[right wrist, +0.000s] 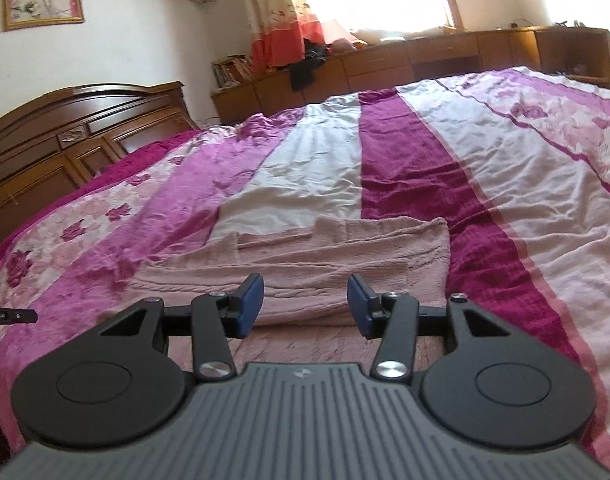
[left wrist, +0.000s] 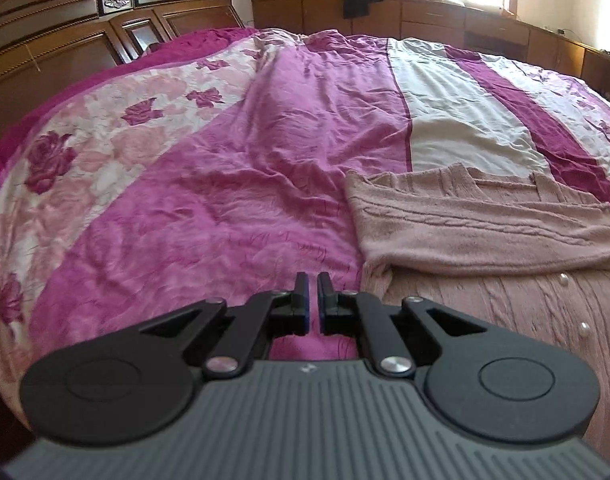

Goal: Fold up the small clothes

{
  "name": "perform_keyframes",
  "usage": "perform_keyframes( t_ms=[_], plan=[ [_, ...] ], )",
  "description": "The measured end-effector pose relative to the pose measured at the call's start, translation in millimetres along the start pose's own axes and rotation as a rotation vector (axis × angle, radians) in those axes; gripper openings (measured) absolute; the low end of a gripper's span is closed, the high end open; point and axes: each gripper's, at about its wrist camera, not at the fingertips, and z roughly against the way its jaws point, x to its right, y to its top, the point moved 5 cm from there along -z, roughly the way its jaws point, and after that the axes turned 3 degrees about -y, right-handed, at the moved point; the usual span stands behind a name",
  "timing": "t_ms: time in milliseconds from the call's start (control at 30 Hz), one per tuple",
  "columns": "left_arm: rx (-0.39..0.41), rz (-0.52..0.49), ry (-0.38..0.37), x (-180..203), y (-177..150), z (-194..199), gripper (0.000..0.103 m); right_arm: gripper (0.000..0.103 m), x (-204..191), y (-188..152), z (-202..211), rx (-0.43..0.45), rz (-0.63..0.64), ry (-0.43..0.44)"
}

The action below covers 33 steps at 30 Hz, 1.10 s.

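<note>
Left gripper (left wrist: pixel 313 280): the jaws are pressed nearly together with only a thin slit between them and nothing caught there; it hovers over the magenta bedspread (left wrist: pixel 225 184), with the garment's edge just beside it at its 3 o'clock.
Pink knitted cardigan (left wrist: pixel 485 232): it lies flat on the bed, at 2 o'clock from the left gripper and straight ahead at 12 o'clock of the right one; one layer is already turned over the body, and pearl buttons (left wrist: pixel 563 279) show on the part below.
Right gripper (right wrist: pixel 305 292): the jaws are spread wide and empty, poised above the cardigan's near fold.
Done: judging by the doubled layer, at least one fold is in.
Left: the piece looks only partly folded; further folds into a compact bundle probably remain.
</note>
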Motion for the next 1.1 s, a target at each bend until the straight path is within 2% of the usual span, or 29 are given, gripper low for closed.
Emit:
perform_keyframes(
  t_ms=[300, 600, 667, 733, 833, 867, 900, 933, 967, 1100],
  plan=[
    [-0.004, -0.056, -0.076, 29.9, -28.8, 31.7, 0.007, 0.056, -15.3, -29.0, 48.4, -0.045, 0.082, -0.003],
    [-0.045, -0.150, -0.160, 75.2, -67.9, 37.2, 0.008, 0.057, -32.9, -81.2, 61.2, -0.161, 0.186, -0.010],
    [-0.060, -0.173, -0.173, 85.1, -76.5, 36.2, 0.008, 0.065, -38.1, -91.4, 61.6, -0.188, 0.224, -0.011],
    [-0.074, -0.200, -0.185, 94.7, -84.8, 35.0, 0.008, 0.081, -45.2, -100.6, 62.3, -0.198, 0.272, -0.007],
    [-0.102, -0.253, -0.207, 107.9, -98.8, 32.0, 0.011, 0.083, -56.7, -112.0, 62.1, -0.241, 0.366, 0.012],
    [-0.108, -0.266, -0.211, 111.3, -102.6, 31.7, 0.025, 0.084, -60.3, -113.2, 59.6, -0.260, 0.392, 0.019],
    [-0.108, -0.280, -0.212, 114.8, -106.8, 31.8, 0.043, 0.084, -65.1, -116.6, 58.5, -0.288, 0.431, 0.027],
    [-0.104, -0.292, -0.209, 117.2, -109.9, 32.5, 0.050, 0.084, -68.4, -119.9, 57.5, -0.313, 0.470, 0.030],
    [-0.095, -0.309, -0.204, 119.2, -113.4, 33.9, 0.055, 0.084, -73.1, -125.4, 56.7, -0.345, 0.535, 0.034],
    [-0.100, -0.354, -0.214, 126.4, -123.7, 35.8, 0.056, 0.085, -88.3, -148.9, 56.7, -0.449, 0.771, 0.050]
  ],
)
